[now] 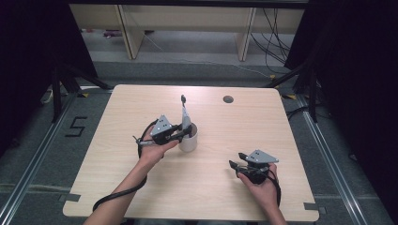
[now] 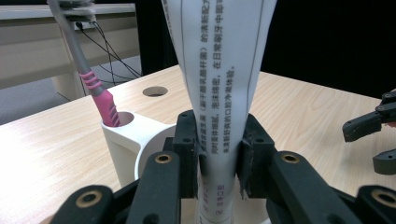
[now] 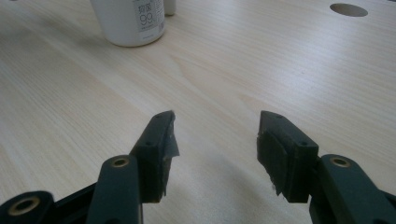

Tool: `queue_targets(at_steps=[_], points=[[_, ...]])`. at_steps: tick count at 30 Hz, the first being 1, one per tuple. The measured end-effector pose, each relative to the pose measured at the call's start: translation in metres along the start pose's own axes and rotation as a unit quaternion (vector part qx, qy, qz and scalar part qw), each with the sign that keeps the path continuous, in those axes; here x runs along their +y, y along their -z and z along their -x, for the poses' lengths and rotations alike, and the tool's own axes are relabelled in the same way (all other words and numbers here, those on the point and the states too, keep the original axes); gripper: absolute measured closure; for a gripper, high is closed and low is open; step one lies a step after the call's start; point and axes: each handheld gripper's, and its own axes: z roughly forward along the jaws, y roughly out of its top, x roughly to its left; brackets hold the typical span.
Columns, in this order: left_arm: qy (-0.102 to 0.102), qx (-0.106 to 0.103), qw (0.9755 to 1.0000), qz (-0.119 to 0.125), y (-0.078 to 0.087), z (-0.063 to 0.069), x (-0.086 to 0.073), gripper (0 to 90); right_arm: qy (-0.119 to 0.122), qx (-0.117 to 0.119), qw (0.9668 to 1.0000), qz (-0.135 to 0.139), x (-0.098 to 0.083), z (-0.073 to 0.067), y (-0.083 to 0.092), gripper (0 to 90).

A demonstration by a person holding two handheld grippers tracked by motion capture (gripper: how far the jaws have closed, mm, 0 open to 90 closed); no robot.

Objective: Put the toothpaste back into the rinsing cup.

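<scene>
I'm seeing bare forearms entering at bottom of frame, my left gripper (image 1: 187,131) and right gripper (image 1: 235,161) both showing black jaws, brass-coloured rivets, grey three-cornered plates, trailing black cables.

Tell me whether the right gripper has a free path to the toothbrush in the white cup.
Probably yes. The right gripper is open and empty, with bare table toward the white cup. The toothbrush stands in the cup's side slot, beside the toothpaste tube the left gripper clamps.

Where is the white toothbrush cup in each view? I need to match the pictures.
High view: white toothbrush cup at table centre, beside the left tool.
Left gripper view: cup left of centre, behind the jaws.
Right gripper view: cup at top left.
Shared landmark: round table hole.
</scene>
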Motion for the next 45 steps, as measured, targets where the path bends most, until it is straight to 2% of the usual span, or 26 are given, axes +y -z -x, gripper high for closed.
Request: queue_targets(at_steps=[3, 4, 5, 6, 14, 16, 21, 27, 35, 38, 39, 41, 45], points=[[-0.001, 0.002, 1.0000, -0.007, 0.000, 0.001, 0.001, 71.6, 0.000, 0.002, 1.0000, 0.002, 0.000, 0.000, 0.000, 47.1], [-0.001, 0.002, 1.0000, -0.007, 0.000, 0.001, 0.002, 71.4, 0.020, -0.001, 0.9998, 0.008, 0.000, 0.003, -0.001, 47.1], [-0.003, 0.002, 1.0000, -0.007, 0.000, 0.001, 0.002, 71.3, 0.019, -0.001, 0.9998, 0.007, 0.000, 0.003, -0.001, 47.1], [-0.003, 0.000, 1.0000, -0.003, -0.001, 0.001, 0.002, 71.1, -0.002, 0.000, 1.0000, -0.001, 0.000, 0.000, 0.000, 47.1], [-0.005, 0.004, 1.0000, -0.006, 0.001, 0.002, 0.004, 66.2, -0.001, 0.000, 1.0000, -0.001, 0.000, 0.000, 0.000, 47.1], [-0.011, 0.003, 0.9999, -0.008, 0.001, 0.002, 0.004, 65.4, 0.001, -0.001, 1.0000, -0.001, 0.000, 0.000, 0.000, 47.1], [-0.011, 0.005, 0.9999, -0.007, 0.001, 0.003, 0.004, 64.9, 0.006, -0.003, 1.0000, 0.003, 0.000, 0.001, -0.001, 47.1], [-0.012, 0.005, 0.9999, -0.003, 0.001, 0.002, 0.004, 60.4, 0.006, -0.003, 1.0000, 0.003, 0.000, 0.001, -0.001, 47.1], [-0.007, 0.014, 0.9999, -0.001, 0.005, 0.003, 0.005, 55.6, 0.006, -0.003, 1.0000, 0.003, 0.000, 0.001, -0.001, 47.1], [-0.012, 0.017, 0.9998, -0.004, 0.006, 0.003, 0.007, 53.6, 0.004, -0.003, 1.0000, 0.001, 0.000, 0.000, -0.001, 47.1], [-0.011, 0.019, 0.9997, -0.004, 0.007, 0.003, 0.007, 52.8, -0.004, -0.003, 1.0000, -0.001, 0.000, -0.001, 0.000, 47.1], [-0.011, 0.020, 0.9997, -0.004, 0.007, 0.003, 0.007, 50.5, 0.004, -0.003, 1.0000, 0.001, 0.000, 0.000, -0.001, 47.1], [-0.012, 0.023, 0.9996, -0.008, 0.010, 0.004, 0.008, 45.2, -0.004, -0.003, 1.0000, -0.001, 0.000, -0.001, 0.000, 47.1]])
